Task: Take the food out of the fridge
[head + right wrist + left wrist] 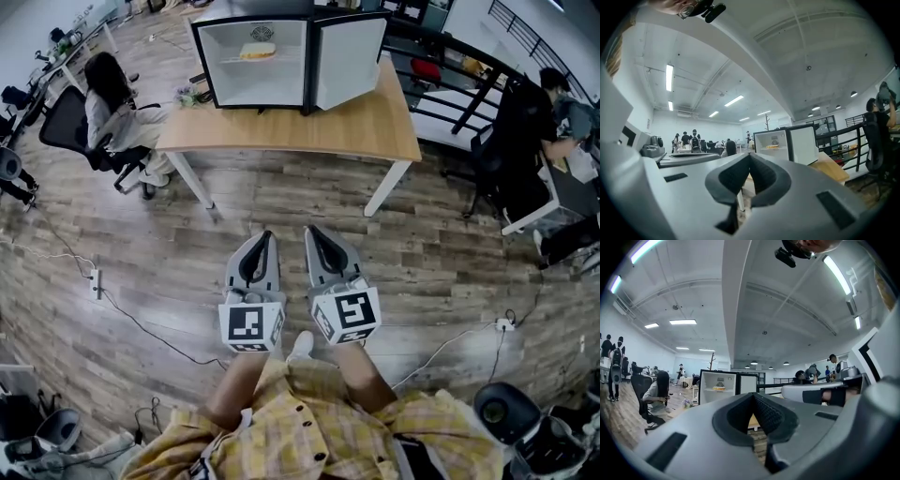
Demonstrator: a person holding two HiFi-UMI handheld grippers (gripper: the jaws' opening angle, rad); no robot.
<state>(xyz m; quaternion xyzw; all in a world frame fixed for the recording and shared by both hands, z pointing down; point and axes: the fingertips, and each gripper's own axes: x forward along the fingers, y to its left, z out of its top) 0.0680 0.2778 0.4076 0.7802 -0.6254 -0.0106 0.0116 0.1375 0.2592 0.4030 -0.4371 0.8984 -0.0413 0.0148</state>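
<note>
A small fridge [281, 58] with its door [349, 58] swung open stands on a wooden table [309, 127]. A piece of food [257, 51] lies on its shelf; it also shows far off as the food [718, 388] in the left gripper view and the food [772, 146] in the right gripper view. My left gripper [266, 237] and right gripper [310, 232] hang side by side over the floor, well short of the table. Both are shut with nothing between the jaws, left gripper [753, 395] and right gripper [749, 155] alike.
A person on an office chair [112, 103] sits left of the table. Another person [539, 122] sits at a desk on the right, by a black railing [469, 66]. Cables and a power strip [96, 281] lie on the wooden floor.
</note>
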